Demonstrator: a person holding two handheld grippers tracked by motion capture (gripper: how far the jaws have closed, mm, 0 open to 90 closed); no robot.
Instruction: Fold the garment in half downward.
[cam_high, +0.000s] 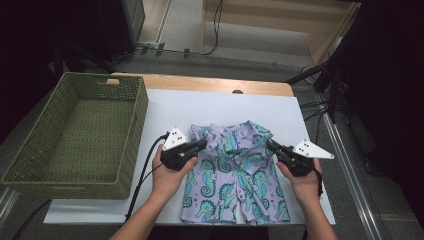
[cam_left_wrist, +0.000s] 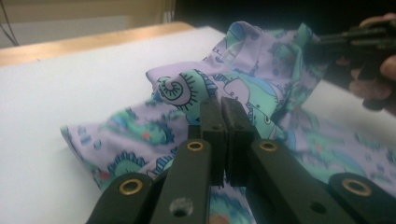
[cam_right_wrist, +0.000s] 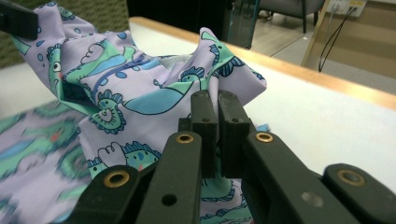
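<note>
Forearms enter from the near edge, each hand carrying a black two-jaw gripper. Between them lies a pair of lilac fabric shorts printed with teal seahorses (cam_high: 235, 175), legs toward the person, on the white-topped bench (cam_high: 165, 107). Clamped tight on the waistband's left corner is the left gripper (cam_high: 202, 144); the right gripper (cam_high: 270, 144) pinches the right corner likewise, lifting both corners into folds. Farther left sits an olive woven rectangular basket (cam_high: 75, 135).

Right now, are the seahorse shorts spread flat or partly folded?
Partly folded: the waist end of the shorts is lifted and doubled toward the legs, pinched by the left gripper and right gripper; the legs lie flat.
</note>
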